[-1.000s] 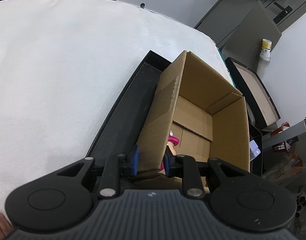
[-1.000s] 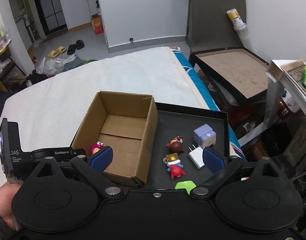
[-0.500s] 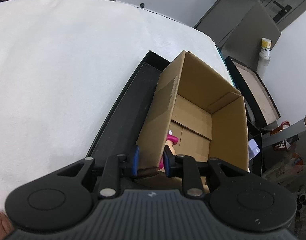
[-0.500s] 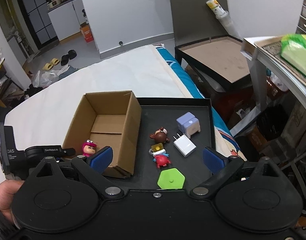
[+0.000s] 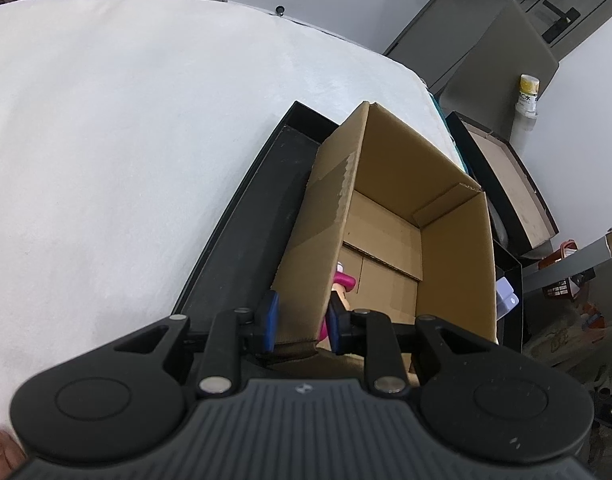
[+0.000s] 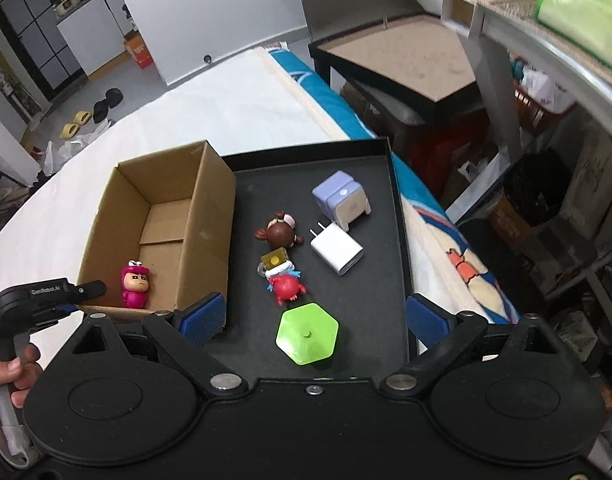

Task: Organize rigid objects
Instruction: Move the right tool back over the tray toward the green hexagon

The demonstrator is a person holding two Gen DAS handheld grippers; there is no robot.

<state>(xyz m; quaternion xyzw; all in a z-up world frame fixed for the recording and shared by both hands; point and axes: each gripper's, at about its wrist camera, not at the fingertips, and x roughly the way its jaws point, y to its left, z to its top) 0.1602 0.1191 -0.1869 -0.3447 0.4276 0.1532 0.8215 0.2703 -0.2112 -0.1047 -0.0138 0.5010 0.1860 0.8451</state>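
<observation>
An open cardboard box (image 5: 458, 264) stands at the left end of a black tray (image 6: 398, 220). My left gripper (image 5: 301, 322) is shut on the box's near wall, one pad outside and one inside. A pink figure (image 6: 135, 284) stands inside the box, close to that grip. On the tray right of the box (image 6: 210, 216) lie a brown figure (image 6: 280, 232), a red figure (image 6: 284, 286), a white charger (image 6: 338, 250), a lilac cube (image 6: 340, 200) and a green hexagon (image 6: 308, 334). My right gripper (image 6: 314, 318) hangs open and empty over the green hexagon.
The tray rests on a white-covered bed (image 5: 126, 140). A black-rimmed board (image 6: 402, 60) and a grey shelf (image 6: 546, 40) with green packs stand to the right. A hand (image 6: 14, 364) shows at the lower left. Shoes and bags lie on the floor beyond.
My right gripper has come down and closer over the tray, and the toys now look larger under it. The left gripper and the box have not moved.
</observation>
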